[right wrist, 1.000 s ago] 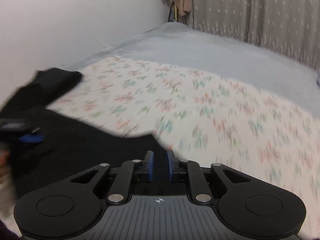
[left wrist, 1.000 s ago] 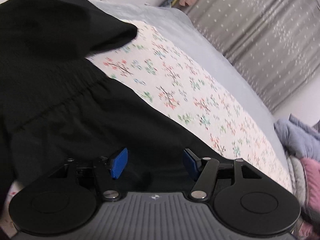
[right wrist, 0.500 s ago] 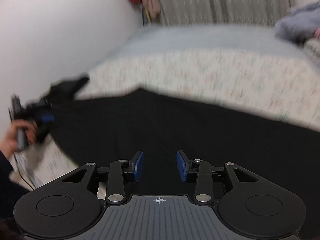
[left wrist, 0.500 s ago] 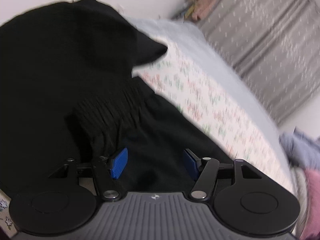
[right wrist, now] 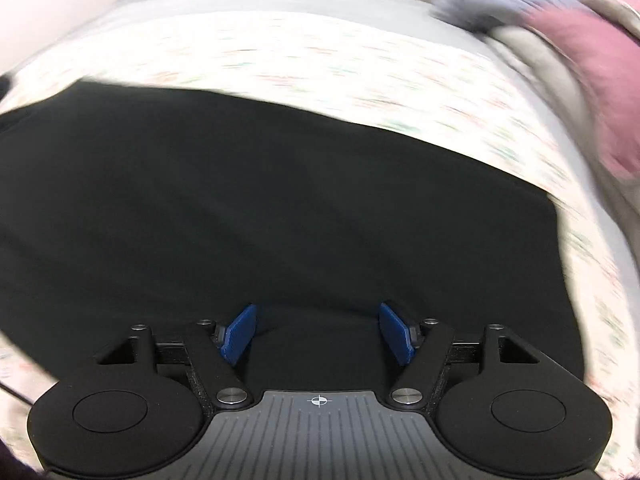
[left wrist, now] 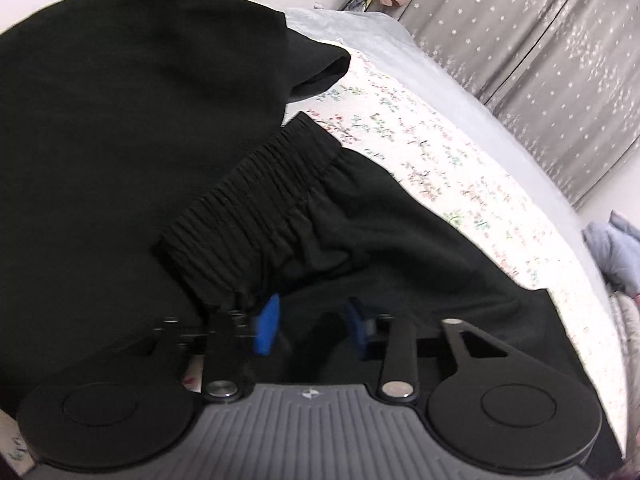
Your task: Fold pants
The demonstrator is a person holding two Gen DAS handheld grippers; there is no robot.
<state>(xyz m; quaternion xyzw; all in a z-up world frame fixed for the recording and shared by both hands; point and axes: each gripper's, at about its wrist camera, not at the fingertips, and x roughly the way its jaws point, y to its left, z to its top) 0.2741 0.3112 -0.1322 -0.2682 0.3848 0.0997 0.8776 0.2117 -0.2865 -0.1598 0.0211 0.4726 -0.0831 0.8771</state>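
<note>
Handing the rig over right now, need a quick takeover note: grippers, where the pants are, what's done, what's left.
Left gripper: open, empty, fingers over black cloth just below the elastic waistband.
Right gripper: open wide, empty, over the flat black expanse of the pants; this view is motion-blurred.
Pants: spread on the floral sheet of the bed, one section already laid over at the waistband end, its corner sticking out past the waistband.
Done: that first lay-over, by the look of it.
Left: likely regrip, fold again, square the edges.
</note>
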